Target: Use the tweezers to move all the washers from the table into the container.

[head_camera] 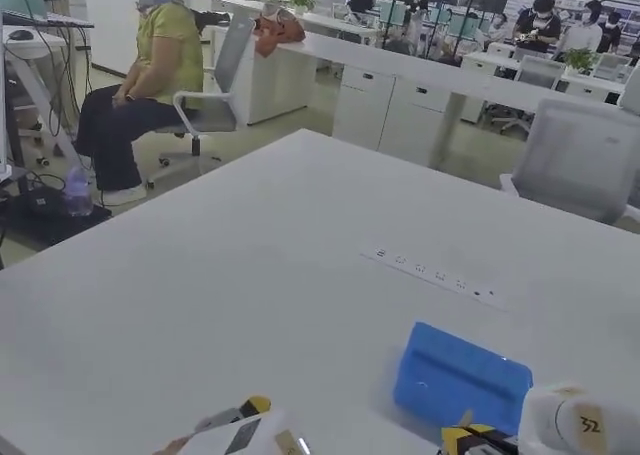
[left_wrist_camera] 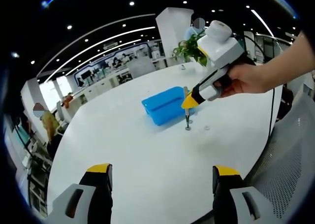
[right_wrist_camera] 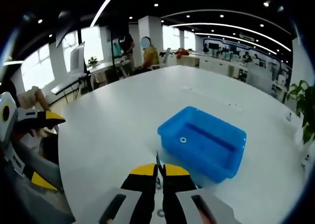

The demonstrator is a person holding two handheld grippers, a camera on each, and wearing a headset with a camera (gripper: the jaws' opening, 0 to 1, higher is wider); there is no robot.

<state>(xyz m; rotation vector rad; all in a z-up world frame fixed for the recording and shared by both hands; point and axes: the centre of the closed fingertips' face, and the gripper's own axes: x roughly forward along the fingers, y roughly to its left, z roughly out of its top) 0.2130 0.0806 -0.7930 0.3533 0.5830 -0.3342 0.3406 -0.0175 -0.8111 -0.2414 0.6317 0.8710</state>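
The yellow-tipped fingers (right_wrist_camera: 146,171) of the right gripper (right_wrist_camera: 158,169) are seen pressed together, clamped on thin metal tweezers (right_wrist_camera: 157,160) that are pointed down at the white desk (right_wrist_camera: 113,125). In the left gripper view, a small round metal washer (left_wrist_camera: 187,129) is seen at the tweezers' tips, on the desk just beside the blue rectangular plastic container (left_wrist_camera: 165,105). A second washer (left_wrist_camera: 206,128) is seen near it. One washer (right_wrist_camera: 183,140) is lying inside the container. The left gripper (left_wrist_camera: 162,169) is held well back from the container, its fingers spread wide apart.
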